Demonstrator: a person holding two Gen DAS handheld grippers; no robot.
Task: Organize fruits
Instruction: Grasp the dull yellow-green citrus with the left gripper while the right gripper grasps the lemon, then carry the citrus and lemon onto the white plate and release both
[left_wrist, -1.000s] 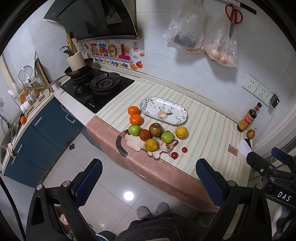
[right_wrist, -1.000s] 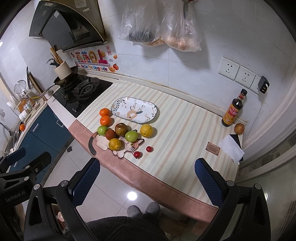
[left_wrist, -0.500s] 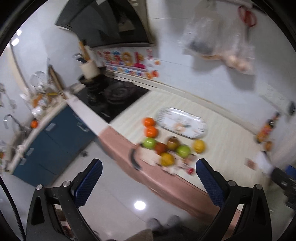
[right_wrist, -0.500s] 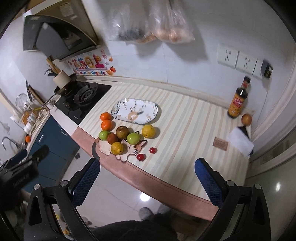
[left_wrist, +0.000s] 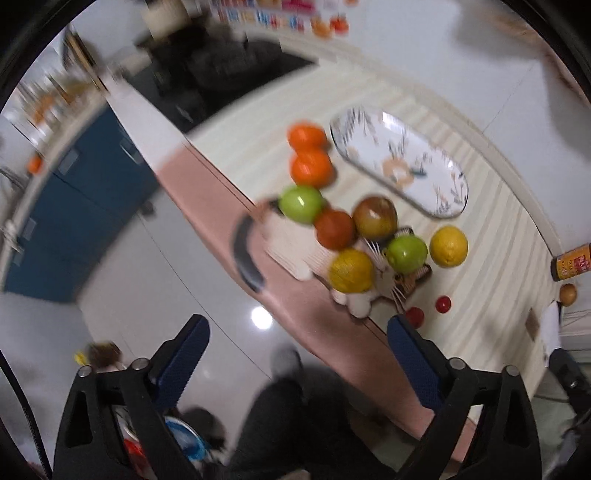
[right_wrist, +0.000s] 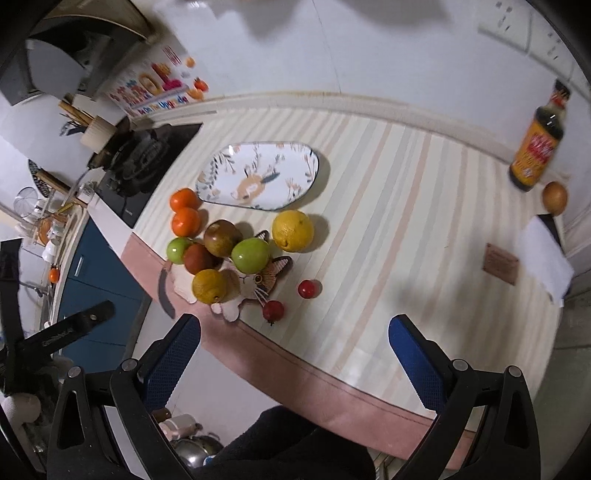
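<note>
- Fruits (right_wrist: 251, 254) lie clustered near the table (right_wrist: 388, 206) front edge, some on a cat-shaped board (right_wrist: 255, 286); none yet on the plate (right_wrist: 291, 166) just behind them.
- Left hand-held gripper (left_wrist: 295, 343): jaws wide but closing, nothing between them, over the table edge.
- Right hand-held gripper (right_wrist: 295, 341): jaws wide apart, empty.
- Step, as judged: approach, before the first pick. Next move calls for centring one fruit between the jaws.

Two oranges (right_wrist: 185, 212), two green apples (right_wrist: 250, 254).
</note>
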